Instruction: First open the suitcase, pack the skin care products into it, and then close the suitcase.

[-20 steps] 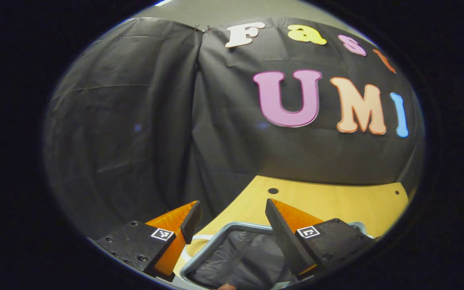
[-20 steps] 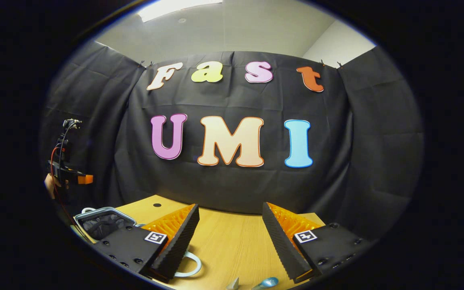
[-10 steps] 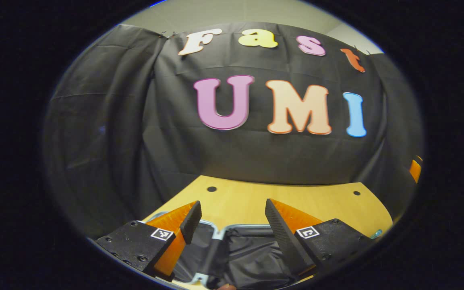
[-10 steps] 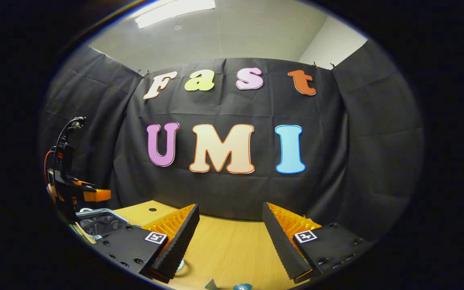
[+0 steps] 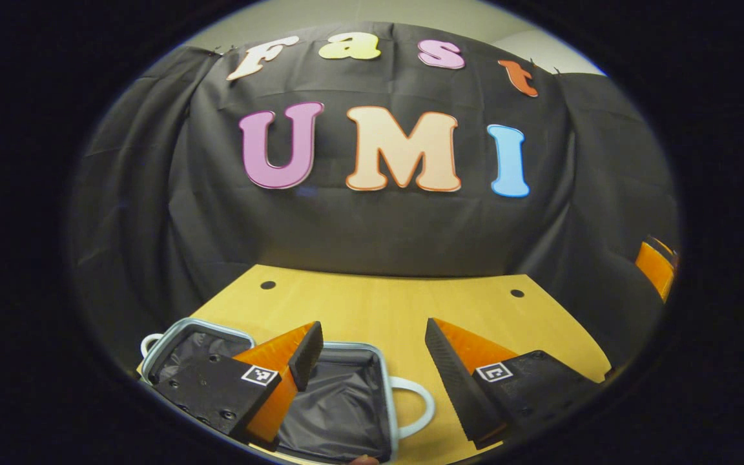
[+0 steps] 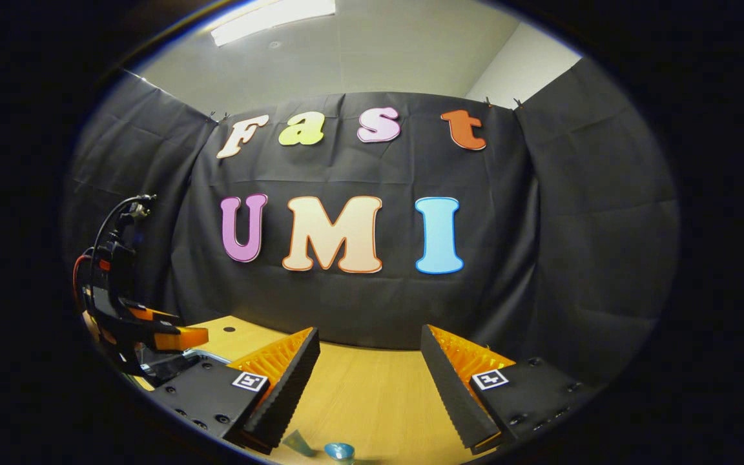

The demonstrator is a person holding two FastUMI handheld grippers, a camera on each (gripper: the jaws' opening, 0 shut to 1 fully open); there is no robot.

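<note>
Moved: left gripper [image 5: 372, 352] view swung; suitcase [image 5: 346, 407] now lower left, cut off.
Fingers: both wide, empty.
Right gripper [image 6: 369, 358]: blue item [image 6: 340, 451] cut off at bottom.

Table [image 5: 385, 310]: smooth matt wood grain is seen. Suitcase [image 5: 340, 407]: lined with dark crinkled cloth; rim [image 5: 392, 403] possibly metal, faintly glossy. Booth wall [image 6: 572, 226]: matt creased cloth.

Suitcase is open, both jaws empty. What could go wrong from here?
1. The left gripper hangs low over the open suitcase; dropping further may snag a finger on the rim or the white handle.
2. The small blue item sits at the very bottom edge of the right gripper view, partly cut off, so the right gripper may misjudge its grasp.
3. The two grippers sit close, so they may collide.
</note>
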